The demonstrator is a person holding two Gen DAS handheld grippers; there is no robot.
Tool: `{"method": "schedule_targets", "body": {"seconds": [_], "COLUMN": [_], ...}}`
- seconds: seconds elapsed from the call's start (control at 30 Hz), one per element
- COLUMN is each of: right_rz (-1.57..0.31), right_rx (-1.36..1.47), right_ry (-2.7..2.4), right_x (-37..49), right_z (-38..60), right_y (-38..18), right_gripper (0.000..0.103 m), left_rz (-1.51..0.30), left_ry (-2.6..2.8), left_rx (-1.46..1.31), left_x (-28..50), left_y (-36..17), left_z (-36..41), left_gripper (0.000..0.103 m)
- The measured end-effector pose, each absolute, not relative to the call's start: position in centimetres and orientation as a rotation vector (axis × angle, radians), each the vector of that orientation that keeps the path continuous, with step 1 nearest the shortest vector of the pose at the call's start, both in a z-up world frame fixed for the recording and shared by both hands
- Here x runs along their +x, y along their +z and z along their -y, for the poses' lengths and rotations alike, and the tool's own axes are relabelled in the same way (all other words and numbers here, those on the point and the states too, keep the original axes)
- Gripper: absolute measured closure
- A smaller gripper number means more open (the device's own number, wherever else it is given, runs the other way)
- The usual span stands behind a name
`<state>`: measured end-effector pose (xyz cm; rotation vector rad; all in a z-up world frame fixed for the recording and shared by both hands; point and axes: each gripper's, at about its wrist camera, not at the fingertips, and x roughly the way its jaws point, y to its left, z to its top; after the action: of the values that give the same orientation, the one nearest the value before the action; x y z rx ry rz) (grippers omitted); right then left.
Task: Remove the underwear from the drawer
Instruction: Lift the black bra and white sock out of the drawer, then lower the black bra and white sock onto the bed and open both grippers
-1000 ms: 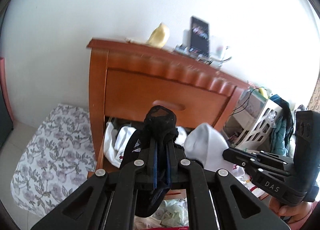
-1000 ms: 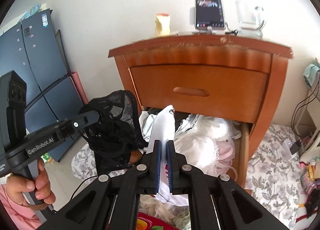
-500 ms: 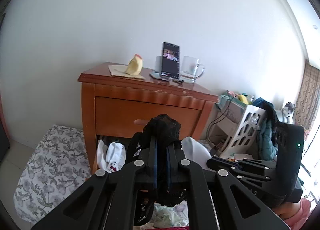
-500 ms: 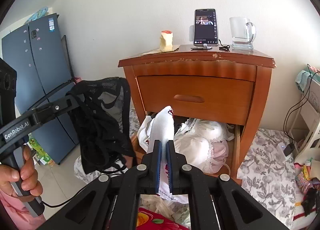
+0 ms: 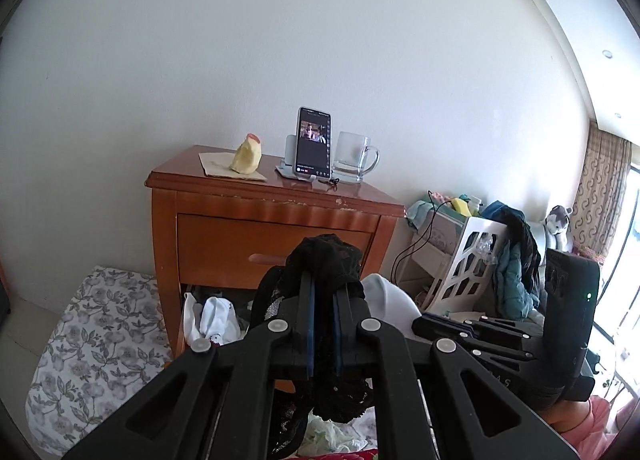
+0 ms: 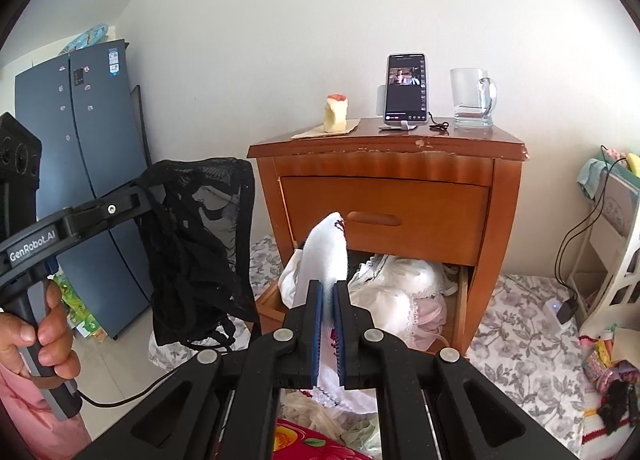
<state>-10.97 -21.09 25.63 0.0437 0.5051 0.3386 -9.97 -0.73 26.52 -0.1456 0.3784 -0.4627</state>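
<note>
My left gripper (image 5: 323, 284) is shut on black lace underwear (image 5: 326, 262), which bunches over the fingertips and hangs below. In the right wrist view that black lace underwear (image 6: 200, 248) dangles from the left gripper (image 6: 146, 189) at the left, clear of the furniture. Pinched in my shut right gripper (image 6: 328, 292) is a white garment (image 6: 326, 252) with a small red mark, standing up between the fingers. The bottom drawer (image 6: 462, 300) of the wooden nightstand (image 6: 392, 195) is pulled open and holds white and pink laundry (image 6: 404, 292).
A phone on a stand (image 6: 405, 87), a glass mug (image 6: 472, 97) and a bitten apple (image 6: 336, 113) sit on the nightstand top. A blue fridge (image 6: 80, 147) stands left. Floral bedding (image 6: 520, 340) lies right, a white rack (image 5: 468, 260) with clothes beyond.
Both grippers have risen and pulled back from the drawer, each still holding its garment. The nightstand top, seen from below before, now shows from above.
</note>
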Motion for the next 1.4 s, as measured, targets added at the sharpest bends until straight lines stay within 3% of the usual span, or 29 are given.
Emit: {"method": "schedule_targets", "body": {"seconds": [0.17, 0.53, 0.9, 0.97, 1.0, 1.03, 1.13, 1.2, 1.27, 1.33, 1.4], "right_rz": [-0.601, -0.999, -1.170, -1.175, -1.175, -1.176, -1.186, -1.195, -1.196, -1.193, -1.189], "right_rx": [0.060, 0.106, 0.103, 0.092, 0.087, 0.086, 0.087, 0.083, 0.078, 0.072, 0.071], "right_ry": [0.306, 0.260, 0.224, 0.223, 0.223, 0.222, 0.212, 0.197, 0.188, 0.184, 0.180], "right_x": [-9.1, -4.2, -2.0, -1.9, -1.9, -1.8, -1.7, -1.7, -1.7, -1.8, -1.8], "right_z": [21.7, 21.4, 21.0, 20.6, 20.5, 20.5, 20.6, 20.7, 20.7, 20.7, 20.6], "right_y": [22.7, 8.3, 1.6, 1.5, 1.4, 1.4, 1.2, 0.9, 0.9, 0.8, 1.0], "right_gripper": [0.097, 0.097, 0.096, 0.096, 0.096, 0.096, 0.094, 0.086, 0.065, 0.050, 0.042], "left_rz": [-0.498, -0.984, -1.114, -1.124, -1.121, -1.114, -1.111, -1.114, -1.114, -1.108, -1.097], "left_ry": [-0.463, -0.344, -0.264, -0.259, -0.258, -0.257, -0.265, -0.256, -0.239, -0.212, -0.177], "left_rx": [-0.126, -0.144, -0.102, -0.103, -0.107, -0.110, -0.110, -0.116, -0.115, -0.111, -0.110], "left_x": [-8.0, -0.7, 1.5, 1.6, 1.6, 1.6, 1.6, 1.7, 1.8, 1.8, 1.9], "left_y": [23.1, 7.0, 0.2, 0.0, 0.1, 0.2, 0.4, 0.3, 0.3, 0.4, 0.4], "left_z": [1.7, 4.1, 4.8, 4.8, 4.8, 4.7, 4.9, 4.7, 4.5, 4.2, 3.8], "left_gripper": [0.096, 0.096, 0.094, 0.080, 0.061, 0.050, 0.049, 0.045, 0.035, 0.025, 0.017]}}
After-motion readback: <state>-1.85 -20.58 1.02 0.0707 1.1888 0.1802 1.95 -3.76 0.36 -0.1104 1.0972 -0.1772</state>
